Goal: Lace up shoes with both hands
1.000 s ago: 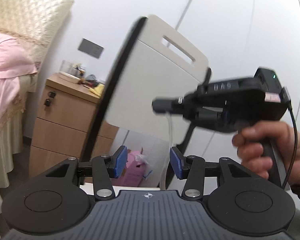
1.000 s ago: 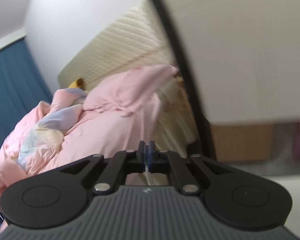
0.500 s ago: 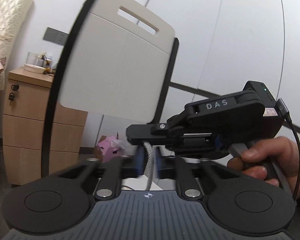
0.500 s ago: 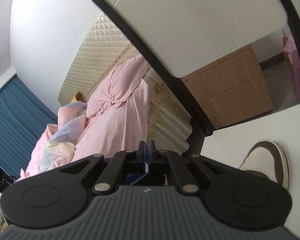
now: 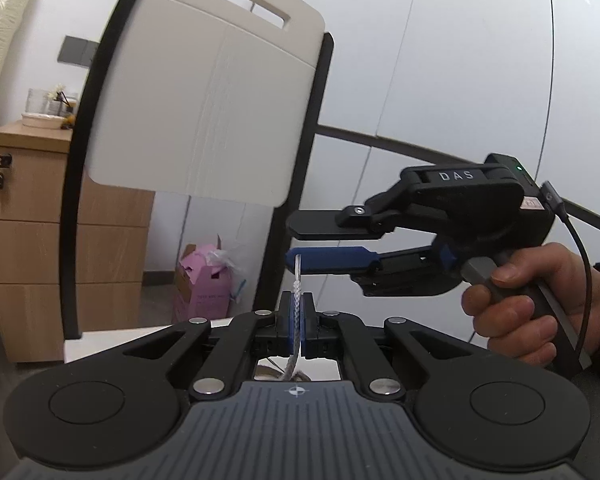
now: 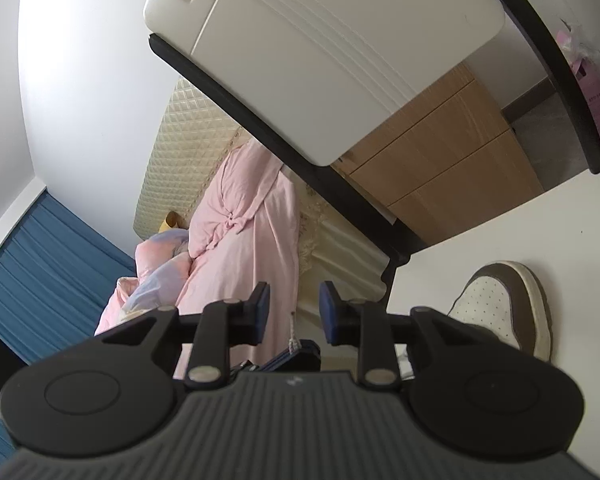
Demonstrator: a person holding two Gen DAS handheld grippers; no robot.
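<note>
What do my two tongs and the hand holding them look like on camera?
The left tongs are matte black with blue pads, round discs and silver rivets over a ribbed grey body. The right tongs match: black linkage marked "DAS", blue pads, green LED, grey handle and a black cable. The right hand is bare, with a dark sleeve cuff.

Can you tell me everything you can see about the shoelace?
The shoelace is a thin, pale grey-white braided cord with a stiff clear tip at its top end. It stands nearly upright, pinched between the blue pads of the left gripper, which is shut on it. The tip pokes up beside the lower blue finger of the open right gripper, which is not gripping it. Below the pads the lace drops out of sight. It shows again in the right wrist view.
</note>
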